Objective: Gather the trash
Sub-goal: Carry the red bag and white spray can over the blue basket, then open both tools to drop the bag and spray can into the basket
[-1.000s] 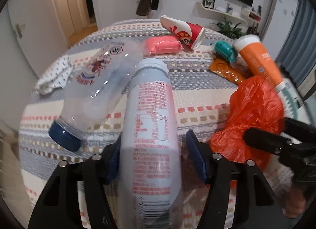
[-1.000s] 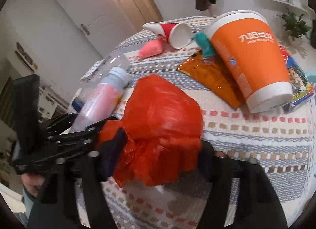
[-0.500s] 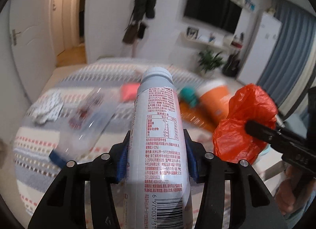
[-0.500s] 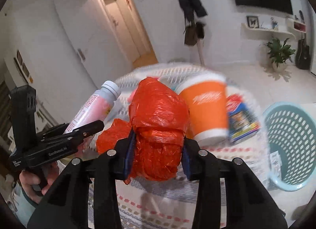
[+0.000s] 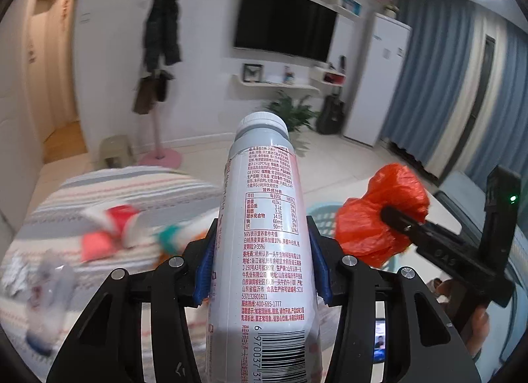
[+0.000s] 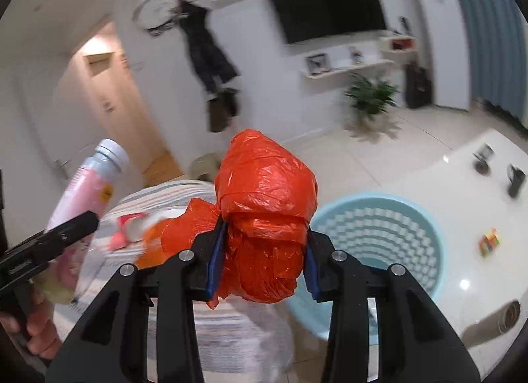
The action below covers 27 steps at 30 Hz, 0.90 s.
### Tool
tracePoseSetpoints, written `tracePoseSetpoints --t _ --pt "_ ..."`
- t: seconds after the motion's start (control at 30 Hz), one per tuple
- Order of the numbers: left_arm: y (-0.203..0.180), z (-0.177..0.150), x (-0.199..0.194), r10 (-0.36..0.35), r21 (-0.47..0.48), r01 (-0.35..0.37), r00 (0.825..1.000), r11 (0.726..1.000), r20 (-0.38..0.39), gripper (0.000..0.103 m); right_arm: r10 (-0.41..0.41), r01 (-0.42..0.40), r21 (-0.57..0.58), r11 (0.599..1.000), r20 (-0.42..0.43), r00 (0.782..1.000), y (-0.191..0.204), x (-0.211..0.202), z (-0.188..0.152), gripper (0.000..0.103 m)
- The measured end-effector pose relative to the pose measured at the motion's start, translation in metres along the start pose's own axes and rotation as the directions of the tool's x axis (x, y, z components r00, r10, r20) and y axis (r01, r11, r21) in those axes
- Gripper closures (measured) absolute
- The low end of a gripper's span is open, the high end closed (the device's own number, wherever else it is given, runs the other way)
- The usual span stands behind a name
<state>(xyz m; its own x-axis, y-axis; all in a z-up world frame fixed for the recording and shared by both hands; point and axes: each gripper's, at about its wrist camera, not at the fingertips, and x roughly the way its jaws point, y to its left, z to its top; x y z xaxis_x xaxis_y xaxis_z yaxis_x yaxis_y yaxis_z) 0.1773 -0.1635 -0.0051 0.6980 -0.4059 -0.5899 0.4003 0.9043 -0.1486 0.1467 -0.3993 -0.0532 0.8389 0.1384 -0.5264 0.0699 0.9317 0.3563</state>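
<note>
- Now the left gripper (image 5: 262, 272) is up in the air, its blue-padded jaws clamped on both sides of a tall white plastic drink bottle with red printed text (image 5: 267, 251).
- The bottle points away from the camera, its pale grey screw cap (image 5: 261, 124) at the far end and the barcode near the bottom edge of the left view.
- From the right view the same bottle (image 6: 87, 191) shows a pink side and leans up to the right, at the left of the frame.
- Over on the other side, the right gripper (image 6: 262, 262) has its jaws squeezed onto a crumpled orange-red plastic bag (image 6: 264, 214), which bulges out above and below the pads.
- In the left view that bag (image 5: 379, 214) hangs to the right of the bottle, with a black finger (image 5: 401, 223) pressed into it.
- A round light-blue perforated plastic basket (image 6: 376, 244) stands on the floor, below and to the right of the bag, just beside the desk.
- The desk with the striped woven cloth (image 5: 115, 191) lies low and to the left, blurred; a red-and-white paper cup (image 5: 115, 219), a pink packet (image 5: 95, 246) and a clear plastic bottle (image 5: 49, 297) rest on it.
- Behind, a black wall-mounted television (image 5: 285, 21), a green potted plant (image 6: 371, 94) and a white refrigerator (image 5: 379, 79).
</note>
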Motion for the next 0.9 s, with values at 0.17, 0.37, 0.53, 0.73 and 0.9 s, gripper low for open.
tracePoseSetpoints --t 0.17,0.37,0.53,0.73,0.9 --pt "-0.038 0.001 0.061 -0.068 0.021 0.07 0.994 0.997 -0.09 0.056 -0.121 0.127 0.102 0.987 -0.058 0.991 -0.059 0.027 -0.005 0.067" --pt "-0.067 -0.015 0.13 -0.125 0.026 0.134 0.967 0.991 -0.22 0.056 -0.179 0.205 0.172 0.963 -0.155 0.971 -0.105 0.059 -0.025 0.067" --pt "-0.082 -0.032 0.163 -0.158 0.024 0.173 0.941 0.985 -0.298 0.056 -0.232 0.28 0.194 0.94 -0.234 0.944 -0.129 0.077 -0.047 0.066" --pt "-0.089 -0.042 0.179 -0.166 0.034 0.189 0.926 0.981 -0.34 0.056 -0.252 0.314 0.193 0.93 -0.29 0.923 -0.138 0.088 -0.058 0.063" --pt "-0.086 -0.044 0.174 -0.174 0.029 0.194 0.929 0.981 -0.327 0.047 -0.256 0.319 0.188 0.929 -0.298 0.92 -0.131 0.085 -0.058 0.056"
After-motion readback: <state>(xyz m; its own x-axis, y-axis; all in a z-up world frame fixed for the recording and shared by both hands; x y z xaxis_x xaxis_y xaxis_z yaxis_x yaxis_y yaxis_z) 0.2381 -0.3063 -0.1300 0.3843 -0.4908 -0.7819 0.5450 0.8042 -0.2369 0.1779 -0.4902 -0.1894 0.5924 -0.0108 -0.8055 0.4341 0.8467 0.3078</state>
